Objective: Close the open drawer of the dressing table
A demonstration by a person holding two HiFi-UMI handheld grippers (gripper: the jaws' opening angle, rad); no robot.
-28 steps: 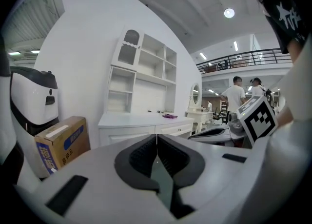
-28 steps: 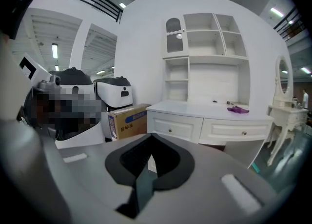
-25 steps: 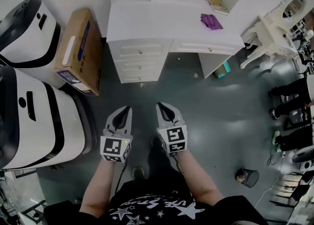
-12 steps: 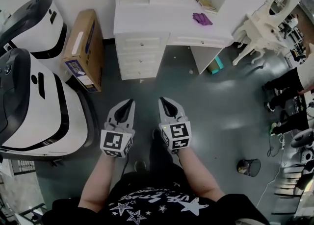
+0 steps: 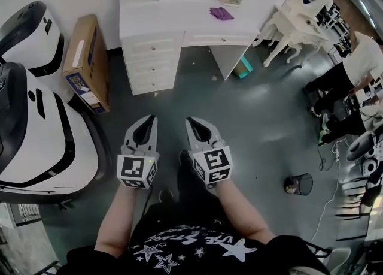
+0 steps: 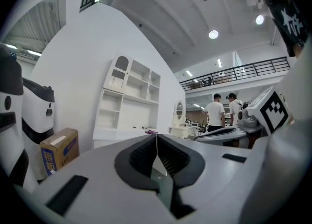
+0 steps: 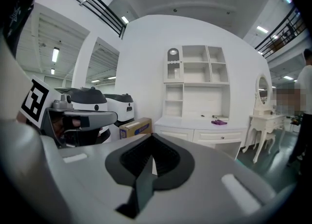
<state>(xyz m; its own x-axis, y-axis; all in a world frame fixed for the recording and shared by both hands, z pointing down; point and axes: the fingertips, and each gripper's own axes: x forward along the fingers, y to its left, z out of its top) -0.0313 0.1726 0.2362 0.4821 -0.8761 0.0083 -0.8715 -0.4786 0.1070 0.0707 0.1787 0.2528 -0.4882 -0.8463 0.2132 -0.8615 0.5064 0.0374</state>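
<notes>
The dressing table (image 5: 179, 19) was seen at the top centre of the head view, well apart from both grippers, which were held side by side low in the middle of the frame above the grey floor (image 5: 257, 124). The left gripper (image 5: 148, 123) and the right gripper (image 5: 192, 124) were each shown with jaws pressed together and nothing between them. The stacked drawer fronts (image 5: 149, 64) and the wide drawer (image 5: 218, 39) beside them appeared flush, so the closing was judged probably done, though a slight gap could not be ruled out from there.
</notes>
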